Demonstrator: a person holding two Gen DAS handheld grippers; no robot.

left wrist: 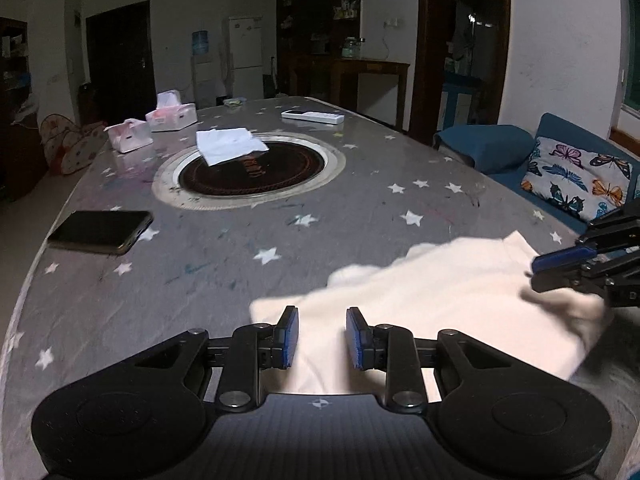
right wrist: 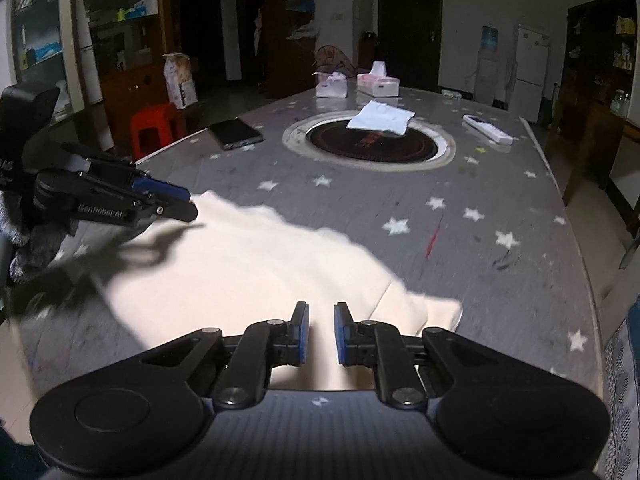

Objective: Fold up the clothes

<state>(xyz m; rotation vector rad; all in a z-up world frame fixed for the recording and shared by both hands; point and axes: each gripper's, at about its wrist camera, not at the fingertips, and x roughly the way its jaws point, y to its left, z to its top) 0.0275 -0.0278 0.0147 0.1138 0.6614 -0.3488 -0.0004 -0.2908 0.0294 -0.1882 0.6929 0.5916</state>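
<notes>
A cream garment (left wrist: pixel 440 304) lies partly folded at the near edge of the grey star-patterned table (left wrist: pixel 280 224); it also shows in the right wrist view (right wrist: pixel 248 276). My left gripper (left wrist: pixel 322 336) is open, its blue pads over the garment's near left part, holding nothing. My right gripper (right wrist: pixel 321 332) is open over the garment's near right part, holding nothing. Each gripper shows in the other's view: the right one (left wrist: pixel 560 268) at the garment's right edge, the left one (right wrist: pixel 176 200) at its far left corner.
A folded white garment (left wrist: pixel 230 144) lies on the round dark inset (left wrist: pixel 256 172) mid-table. A black phone (left wrist: pixel 100 232) lies at the left, tissue packs (left wrist: pixel 170 114) and a white remote (left wrist: pixel 312 117) at the far end. A blue sofa with a butterfly cushion (left wrist: pixel 576 178) stands to the right.
</notes>
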